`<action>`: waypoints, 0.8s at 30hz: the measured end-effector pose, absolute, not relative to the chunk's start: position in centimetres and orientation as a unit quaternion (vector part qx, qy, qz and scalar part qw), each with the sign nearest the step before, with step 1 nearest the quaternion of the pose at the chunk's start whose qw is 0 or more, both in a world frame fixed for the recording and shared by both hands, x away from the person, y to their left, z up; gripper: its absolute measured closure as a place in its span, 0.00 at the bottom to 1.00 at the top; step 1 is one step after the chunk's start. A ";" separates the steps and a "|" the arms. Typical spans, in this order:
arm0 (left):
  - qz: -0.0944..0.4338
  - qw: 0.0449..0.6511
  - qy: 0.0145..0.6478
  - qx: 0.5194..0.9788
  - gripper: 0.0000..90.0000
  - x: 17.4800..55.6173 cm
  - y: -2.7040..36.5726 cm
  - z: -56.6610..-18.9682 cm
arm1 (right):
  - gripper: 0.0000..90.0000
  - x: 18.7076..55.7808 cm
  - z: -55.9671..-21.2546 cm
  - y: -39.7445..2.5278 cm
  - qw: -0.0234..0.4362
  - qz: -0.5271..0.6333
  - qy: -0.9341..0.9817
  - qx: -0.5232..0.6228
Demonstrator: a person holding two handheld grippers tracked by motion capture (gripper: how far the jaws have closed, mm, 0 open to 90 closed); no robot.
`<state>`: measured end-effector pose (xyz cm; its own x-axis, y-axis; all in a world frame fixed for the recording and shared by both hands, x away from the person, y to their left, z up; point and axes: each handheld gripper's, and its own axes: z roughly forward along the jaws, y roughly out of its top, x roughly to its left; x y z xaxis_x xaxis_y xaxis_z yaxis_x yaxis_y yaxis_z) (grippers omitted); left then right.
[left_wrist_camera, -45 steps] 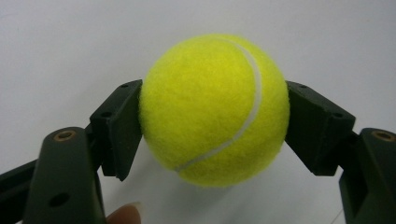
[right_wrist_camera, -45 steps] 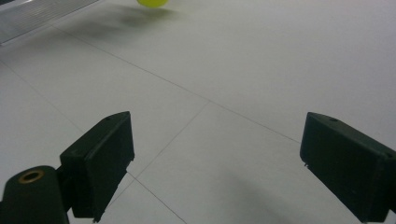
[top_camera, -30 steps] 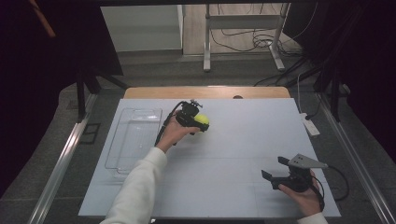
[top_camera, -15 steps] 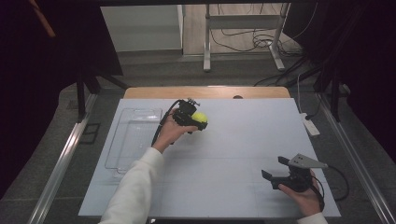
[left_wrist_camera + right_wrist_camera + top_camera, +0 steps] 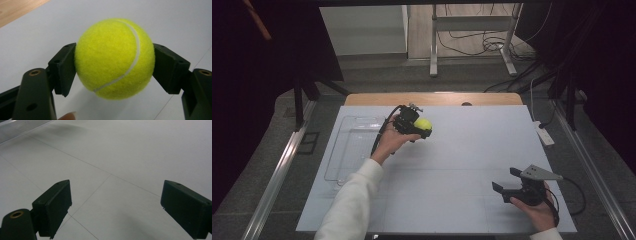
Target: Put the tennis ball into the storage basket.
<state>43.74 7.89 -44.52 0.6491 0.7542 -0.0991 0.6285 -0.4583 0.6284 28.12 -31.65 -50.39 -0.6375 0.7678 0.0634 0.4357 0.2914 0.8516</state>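
1. The white counter (image 5: 462, 165) carries a clear plastic tray (image 5: 352, 150) at its left side, and that tray looks bare inside.
2. The left gripper (image 5: 419, 127) has drifted a little toward the tray over the last second: a moment ago it sat slightly farther right. It hangs above the counter just right of the tray's far corner.
3. Its fingers (image 5: 63, 67) are closed about halfway, pressed against both sides of a yellow tennis ball (image 5: 115, 57). The ball is lifted clear of the surface, with its shadow lying below it.
4. The right gripper (image 5: 509, 187) has not moved. It rests low at the near right of the counter, well apart from the ball, with its fingers (image 5: 53, 206) spread wide around nothing.
5. My guess is that the carry is underway and the ball is headed for the tray, with the release not yet done.
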 end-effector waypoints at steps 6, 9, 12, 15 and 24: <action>0.102 0.329 0.404 0.847 0.30 43.2 8.4 -43.8 | 0.11 28.1 -50.4 -31.7 0.183 0.454 0.782 0.387; 0.106 0.329 0.403 0.847 0.30 43.1 8.6 -43.5 | 0.11 28.2 -50.4 -31.7 0.184 0.453 0.782 0.386; 0.108 0.330 0.403 0.847 0.30 43.0 8.8 -43.4 | 0.11 28.2 -50.4 -31.7 0.184 0.453 0.782 0.386; 0.110 0.334 0.405 0.844 0.30 42.9 8.9 -43.3 | 0.11 28.2 -50.5 -31.7 0.184 0.453 0.782 0.386; 0.115 0.338 0.405 0.842 0.30 42.6 9.3 -42.9 | 0.11 28.2 -50.5 -31.7 0.184 0.452 0.783 0.386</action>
<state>42.57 9.29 -42.94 0.6457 0.7594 -0.0798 0.6034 -0.4434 0.6628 28.21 -31.66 -50.47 -0.6345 0.7705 0.0603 0.4370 0.2933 0.8503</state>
